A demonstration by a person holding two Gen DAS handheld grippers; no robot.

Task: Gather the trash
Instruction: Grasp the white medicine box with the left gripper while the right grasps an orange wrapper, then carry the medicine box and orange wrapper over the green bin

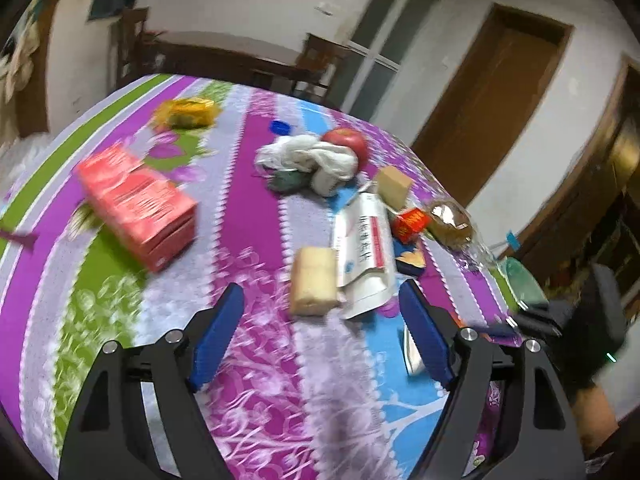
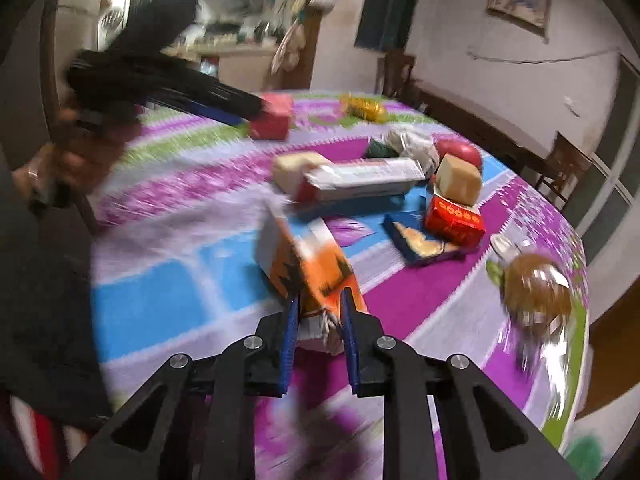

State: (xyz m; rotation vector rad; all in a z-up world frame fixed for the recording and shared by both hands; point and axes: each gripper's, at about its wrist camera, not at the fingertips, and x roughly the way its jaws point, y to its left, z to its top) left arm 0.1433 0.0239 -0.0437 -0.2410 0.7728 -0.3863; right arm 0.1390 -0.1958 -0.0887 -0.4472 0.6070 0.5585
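My right gripper (image 2: 320,298) is shut on a crumpled orange-and-white carton (image 2: 308,260), its blue pads pressing both sides above the tablecloth. My left gripper (image 1: 320,286) is open, and its pads (image 1: 216,336) touch nothing. A tan block (image 1: 312,268) and a torn white paper packet (image 1: 362,248) lie just past its tips. The left gripper (image 2: 236,114) also shows blurred at the upper left of the right wrist view, near a red box (image 2: 272,116).
On the striped tablecloth (image 1: 248,208) lie the red box (image 1: 136,204), a yellow packet (image 1: 186,112), a blue cap (image 1: 282,127), a white crumpled cloth (image 1: 308,158), an apple (image 1: 346,142), a tan cube (image 1: 394,186), a small red carton (image 1: 410,222), a blue wrapper (image 1: 410,260) and a brown bottle (image 1: 450,220). Chairs stand behind.
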